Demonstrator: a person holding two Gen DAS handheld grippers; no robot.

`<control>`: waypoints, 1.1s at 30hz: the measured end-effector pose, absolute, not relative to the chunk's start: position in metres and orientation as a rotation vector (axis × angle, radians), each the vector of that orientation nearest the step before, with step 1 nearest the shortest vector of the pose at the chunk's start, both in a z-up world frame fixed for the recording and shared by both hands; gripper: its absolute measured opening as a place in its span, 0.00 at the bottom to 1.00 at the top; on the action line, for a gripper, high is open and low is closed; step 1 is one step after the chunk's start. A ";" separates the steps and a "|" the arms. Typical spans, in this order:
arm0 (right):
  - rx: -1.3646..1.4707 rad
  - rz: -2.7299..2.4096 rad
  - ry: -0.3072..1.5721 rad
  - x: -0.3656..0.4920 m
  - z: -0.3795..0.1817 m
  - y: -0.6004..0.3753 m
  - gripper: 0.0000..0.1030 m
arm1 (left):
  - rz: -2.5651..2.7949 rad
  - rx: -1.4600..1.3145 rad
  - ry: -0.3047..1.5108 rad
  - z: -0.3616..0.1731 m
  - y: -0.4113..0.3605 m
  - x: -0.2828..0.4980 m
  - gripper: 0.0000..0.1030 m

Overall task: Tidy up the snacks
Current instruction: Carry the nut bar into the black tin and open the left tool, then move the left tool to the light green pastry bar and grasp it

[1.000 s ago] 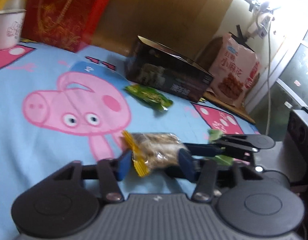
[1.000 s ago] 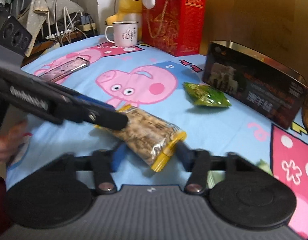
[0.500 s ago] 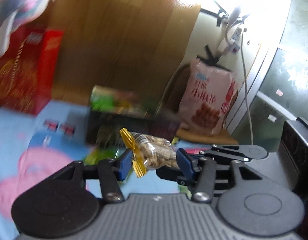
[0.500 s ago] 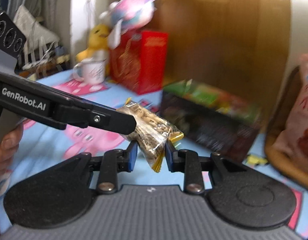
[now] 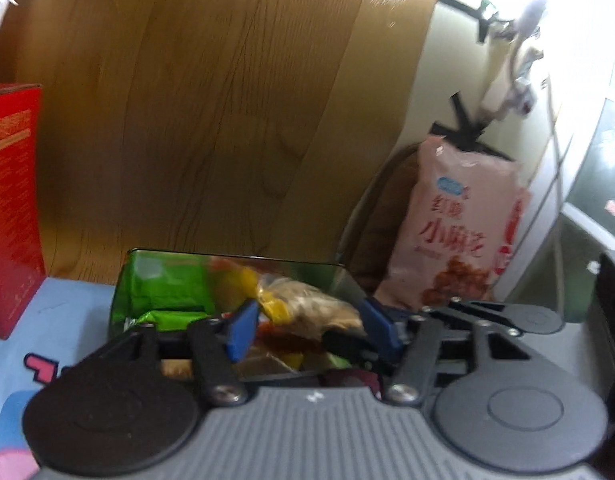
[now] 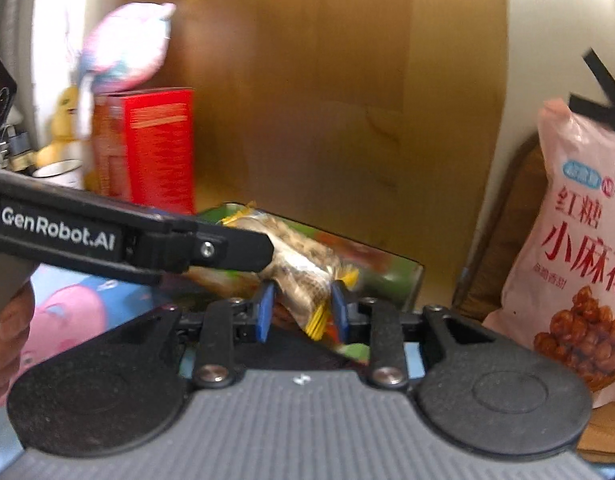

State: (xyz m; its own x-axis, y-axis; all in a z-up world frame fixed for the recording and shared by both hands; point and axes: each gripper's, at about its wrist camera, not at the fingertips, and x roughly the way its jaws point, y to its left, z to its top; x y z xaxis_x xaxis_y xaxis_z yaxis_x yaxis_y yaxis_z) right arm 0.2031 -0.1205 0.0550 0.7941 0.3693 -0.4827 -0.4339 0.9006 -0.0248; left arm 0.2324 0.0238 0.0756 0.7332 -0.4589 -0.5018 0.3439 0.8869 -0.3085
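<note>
While our left tongs (image 5: 307, 330) have just been opening, their blue pads now stand clear of the clear snack packet (image 5: 307, 306) between them, and our right tongs (image 6: 301, 312) pinch that same packet (image 6: 303, 276) near its yellow end. We hold it just above the open dark box (image 6: 395, 276) of green and red snack packs. Beyond stand a red carton (image 6: 147, 148) and a pink snack bag (image 6: 583, 240).
</note>
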 end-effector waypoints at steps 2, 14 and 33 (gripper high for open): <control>-0.113 0.395 0.484 0.206 0.053 -0.126 0.45 | -0.423 -0.194 0.608 0.073 0.023 0.236 0.62; 0.205 0.498 0.597 0.103 0.026 -0.204 0.69 | -0.634 -0.318 0.734 0.053 0.058 0.131 0.65; 0.459 0.647 0.721 0.040 -0.015 -0.189 0.40 | -0.650 -0.533 0.889 -0.012 0.087 0.062 0.47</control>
